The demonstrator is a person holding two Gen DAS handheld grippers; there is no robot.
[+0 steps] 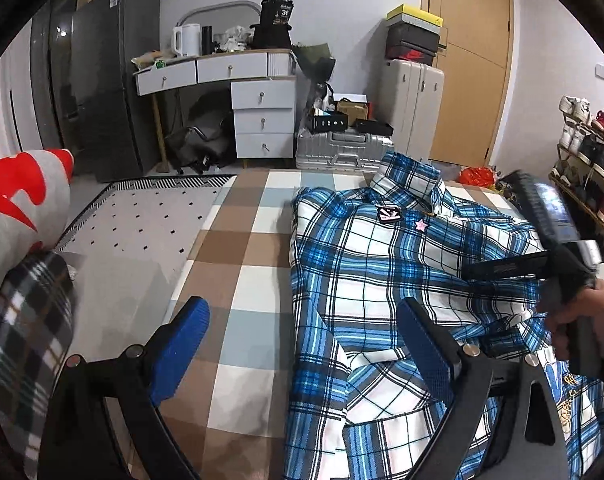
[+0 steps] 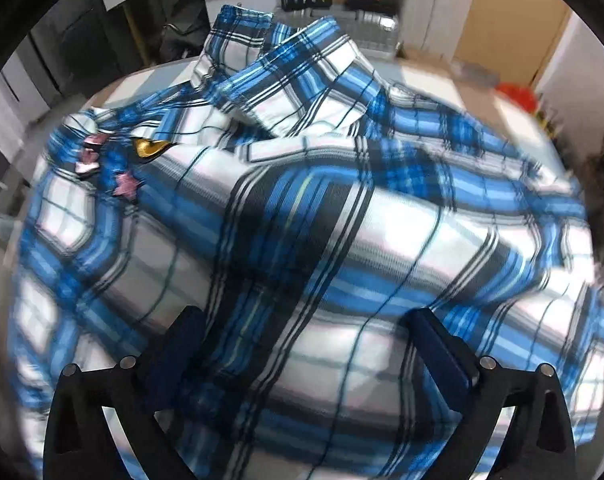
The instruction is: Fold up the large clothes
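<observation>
The blue plaid shirt lies on a checked bed cover at centre right of the left wrist view, its lower edge cut off. The left tool hangs spread wide and empty. The right tool, also spread, grips nothing, and motion blur smears the shirt beneath it.

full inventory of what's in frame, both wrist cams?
plaid shirt: 1, blue/white/black, spread on the bed, collar far end
bed cover: 1, brown/white/grey-blue checks, under the shirt
rug: 1, grey with black dots, floor left of bed
desk with drawers: 1, white, back wall
kettle: 1, white, on desk
suitcases: 2, cream upright, silver flat
shoe rack: 1, right wall
left gripper: open, blue pads
right gripper: open, over shirt
hand: 1, holding right gripper
</observation>
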